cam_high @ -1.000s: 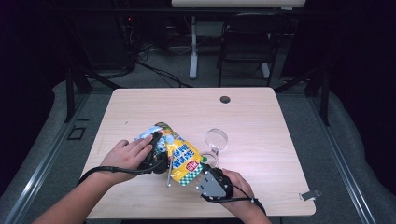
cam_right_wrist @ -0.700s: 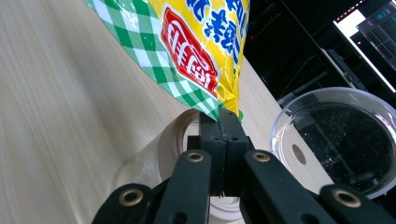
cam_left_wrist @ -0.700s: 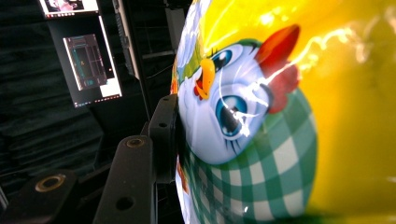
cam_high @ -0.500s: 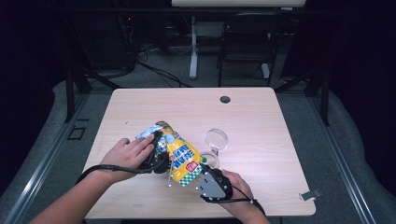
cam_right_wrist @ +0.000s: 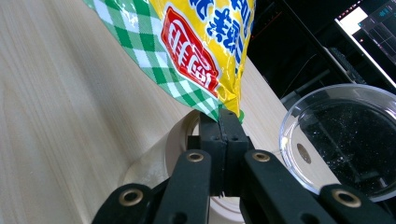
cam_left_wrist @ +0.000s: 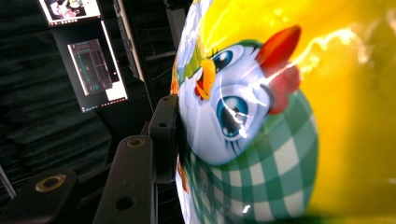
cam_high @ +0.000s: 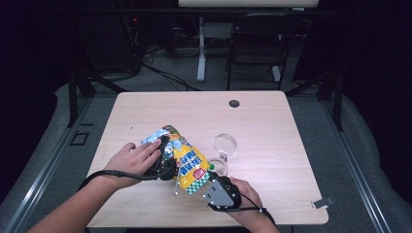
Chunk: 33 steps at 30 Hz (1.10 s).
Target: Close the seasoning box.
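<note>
A yellow snack bag [cam_high: 187,162] with a green check base and a cartoon chick [cam_left_wrist: 243,107] is held off the table between both hands. My left gripper [cam_high: 165,159] clamps the bag's upper body; one black finger [cam_left_wrist: 164,133] presses its side, and the other is hidden behind the bag. My right gripper [cam_right_wrist: 223,122] is shut with its jaws pinched together on the bag's lower corner [cam_right_wrist: 231,105]. In the high view that right gripper [cam_high: 209,178] sits at the bag's near end.
A clear round dish [cam_high: 225,144] lies just right of the bag, shown close up as the dish [cam_right_wrist: 345,140]. A second round ring [cam_high: 218,166] lies under the right gripper. A black grommet [cam_high: 234,103] sits at the table's far side, a metal clip [cam_high: 321,203] near the front right corner.
</note>
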{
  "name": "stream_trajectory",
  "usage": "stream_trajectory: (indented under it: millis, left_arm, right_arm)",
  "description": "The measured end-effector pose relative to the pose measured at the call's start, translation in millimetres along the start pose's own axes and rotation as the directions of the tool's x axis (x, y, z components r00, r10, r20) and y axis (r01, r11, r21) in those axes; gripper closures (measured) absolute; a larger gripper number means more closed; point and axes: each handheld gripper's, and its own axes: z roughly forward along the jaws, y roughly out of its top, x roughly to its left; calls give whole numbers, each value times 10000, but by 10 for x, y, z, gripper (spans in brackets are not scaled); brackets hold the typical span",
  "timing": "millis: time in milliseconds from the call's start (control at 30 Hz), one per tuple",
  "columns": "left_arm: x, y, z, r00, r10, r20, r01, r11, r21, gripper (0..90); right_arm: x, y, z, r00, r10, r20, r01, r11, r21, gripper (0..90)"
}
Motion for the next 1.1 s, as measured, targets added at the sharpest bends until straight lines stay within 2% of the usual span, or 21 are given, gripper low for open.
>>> stream_trajectory:
  millis: [633, 900, 1100]
  left_arm:
    - [41, 43, -2, 9987, 505, -94, -505, 9987, 37, 595]
    - [66, 62, -6, 9981, 607, -88, -607, 9982, 36, 612]
    - [70, 70, -17, 9946, 1002, -265, -998, 9949, 155, 615]
  right_arm:
    - [-2, -26, 0, 9998, 183, -85, -183, 9998, -7, 900]
    - [-11, -39, -8, 9996, 266, 15, -266, 9996, -42, 900]
    - [12, -39, 2, 9999, 148, -2, -148, 9999, 0, 900]
